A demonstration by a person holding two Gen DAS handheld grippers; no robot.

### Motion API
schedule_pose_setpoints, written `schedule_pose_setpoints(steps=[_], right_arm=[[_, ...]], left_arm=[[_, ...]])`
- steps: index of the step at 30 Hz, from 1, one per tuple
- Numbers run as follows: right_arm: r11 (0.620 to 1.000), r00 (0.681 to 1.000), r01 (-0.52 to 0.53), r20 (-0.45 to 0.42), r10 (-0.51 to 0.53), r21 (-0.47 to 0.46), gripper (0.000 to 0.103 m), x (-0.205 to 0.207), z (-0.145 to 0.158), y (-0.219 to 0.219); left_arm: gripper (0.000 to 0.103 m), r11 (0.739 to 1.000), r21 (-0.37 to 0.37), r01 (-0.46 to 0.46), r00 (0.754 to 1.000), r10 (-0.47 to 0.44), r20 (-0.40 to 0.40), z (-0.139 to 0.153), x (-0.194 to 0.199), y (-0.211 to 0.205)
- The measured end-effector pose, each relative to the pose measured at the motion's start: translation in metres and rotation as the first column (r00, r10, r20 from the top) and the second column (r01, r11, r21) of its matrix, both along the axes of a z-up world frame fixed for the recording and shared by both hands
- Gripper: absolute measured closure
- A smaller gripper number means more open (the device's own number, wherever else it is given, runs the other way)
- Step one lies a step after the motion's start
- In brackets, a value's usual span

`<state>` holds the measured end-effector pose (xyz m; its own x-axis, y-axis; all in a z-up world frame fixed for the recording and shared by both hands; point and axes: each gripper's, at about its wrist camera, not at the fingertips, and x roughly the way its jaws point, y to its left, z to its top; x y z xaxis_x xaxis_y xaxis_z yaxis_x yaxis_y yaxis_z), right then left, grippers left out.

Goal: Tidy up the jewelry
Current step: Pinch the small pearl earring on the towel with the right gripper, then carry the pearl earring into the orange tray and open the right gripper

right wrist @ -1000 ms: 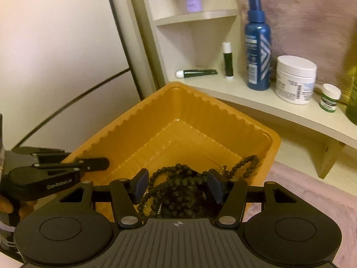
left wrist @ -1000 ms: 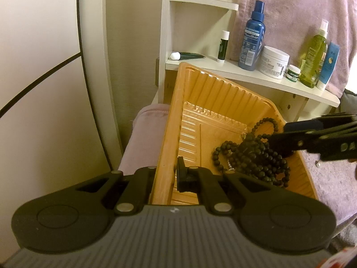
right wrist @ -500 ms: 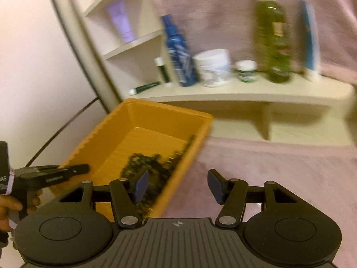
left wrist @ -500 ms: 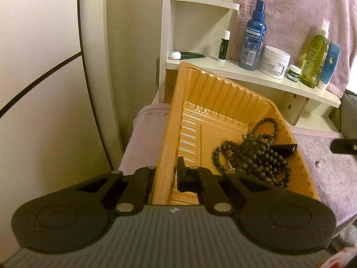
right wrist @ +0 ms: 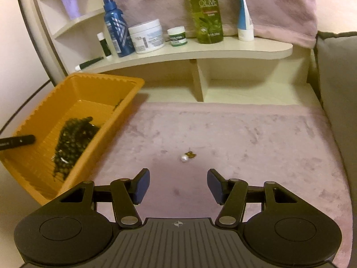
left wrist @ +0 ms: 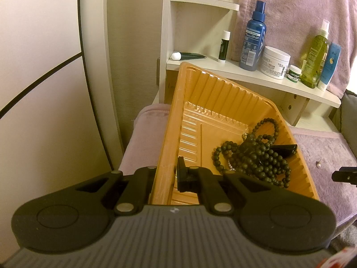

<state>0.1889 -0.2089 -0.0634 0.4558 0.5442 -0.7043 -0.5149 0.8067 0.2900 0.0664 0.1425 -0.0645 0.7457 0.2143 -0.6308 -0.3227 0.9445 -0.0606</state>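
- Your left gripper (left wrist: 166, 176) was clamped on the near-left wall of the tray (left wrist: 171, 120), one finger outside the wall and the other inside, the jaws nearly closed with only the thin plastic between them.
- The tray, orange and ribbed, sat on the pink cloth (right wrist: 245, 138) at the left, its far corner under the edge of the shelf (right wrist: 200, 51).
- The beads (left wrist: 252, 154), a dark heap of strands, lay in the right half of the tray against its right wall; one loop ran up toward the far corner. A black oblong piece (left wrist: 287, 149) lay on the heap by that wall; you could not tell what it was.
- In the right wrist view the beads were blurred, and the tip of your left gripper showed over the tray's near-left rim.
- Your right gripper (right wrist: 177, 184) was over bare cloth to the right of the tray, jaws standing well apart with nothing between them, pads touching nothing.
- The earring (right wrist: 187, 156), a white pearl with a small gold piece touching it, lay on the cloth just ahead of the right gripper, roughly on the line between its fingers, well apart from the tray.
- On the shelf stood bottles and jars: a blue spray bottle (right wrist: 116, 26), a white jar (right wrist: 146, 36), a green bottle (right wrist: 206, 11).
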Motion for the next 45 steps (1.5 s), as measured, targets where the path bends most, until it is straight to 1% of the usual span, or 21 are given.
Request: schedule_pose_setpoints(steps=[2, 4, 5, 10, 13, 16, 22, 26, 28, 30, 31, 38, 45], right_arm=[[1.000, 1.000, 0.000, 0.014, 0.000, -0.011, 0.046, 0.000, -0.003, 0.000], [1.000, 1.000, -0.008, 0.023, 0.008, -0.018, 0.055, 0.002, -0.005, 0.002], [1.000, 1.000, -0.011, 0.028, 0.011, -0.023, 0.057, 0.003, -0.006, 0.004], [1.000, 0.999, -0.005, 0.035, 0.006, -0.023, 0.076, 0.009, -0.010, 0.009], [1.000, 0.999, 0.005, 0.037, -0.004, -0.026, 0.082, 0.012, -0.012, 0.014], [0.999, 0.999, 0.019, 0.032, -0.017, -0.033, 0.084, 0.016, -0.014, 0.018], [0.998, 0.999, 0.044, 0.021, -0.043, -0.041, 0.084, 0.023, -0.019, 0.025], [0.997, 0.997, 0.061, 0.043, -0.058, -0.057, 0.084, 0.023, -0.024, 0.030], [0.996, 0.996, 0.064, 0.059, -0.060, -0.067, 0.087, 0.024, -0.024, 0.032], [0.995, 0.995, 0.062, 0.079, -0.055, -0.084, 0.094, 0.024, -0.025, 0.035], [0.994, 0.995, 0.053, 0.090, -0.045, -0.093, 0.095, 0.024, -0.026, 0.036], [0.993, 0.992, 0.019, 0.127, -0.005, -0.114, 0.095, 0.020, -0.026, 0.036], [0.997, 0.990, 0.009, 0.140, 0.002, -0.079, 0.095, 0.015, -0.017, 0.032]], left_arm=[[0.098, 1.000, 0.000, -0.001, 1.000, 0.001, 0.000, 0.000, 0.000, 0.000], [0.098, 1.000, -0.001, 0.000, 1.000, 0.000, 0.000, 0.000, 0.000, 0.000], [0.098, 1.000, -0.001, -0.001, 1.000, 0.001, 0.000, 0.000, 0.000, 0.000], [0.098, 1.000, -0.002, -0.001, 1.000, 0.001, -0.001, 0.000, 0.000, 0.000], [0.098, 1.000, -0.003, -0.001, 1.000, 0.001, -0.001, -0.001, 0.000, 0.001], [0.098, 1.000, -0.003, -0.001, 1.000, 0.001, -0.001, -0.001, 0.000, 0.001], [0.098, 1.000, -0.002, -0.001, 1.000, 0.001, -0.002, -0.001, 0.000, 0.001], [0.098, 1.000, -0.002, 0.000, 1.000, 0.000, -0.004, -0.002, 0.000, 0.002], [0.098, 1.000, -0.002, 0.000, 1.000, 0.000, -0.003, -0.002, 0.000, 0.002], [0.098, 1.000, -0.002, -0.001, 1.000, 0.001, -0.003, -0.002, 0.000, 0.002], [0.098, 1.000, -0.003, -0.001, 1.000, 0.001, -0.003, -0.002, 0.000, 0.002], [0.098, 1.000, -0.003, 0.000, 1.000, 0.000, -0.003, -0.002, 0.001, 0.002], [0.098, 1.000, -0.004, -0.001, 1.000, 0.001, -0.003, -0.002, 0.000, 0.002]])
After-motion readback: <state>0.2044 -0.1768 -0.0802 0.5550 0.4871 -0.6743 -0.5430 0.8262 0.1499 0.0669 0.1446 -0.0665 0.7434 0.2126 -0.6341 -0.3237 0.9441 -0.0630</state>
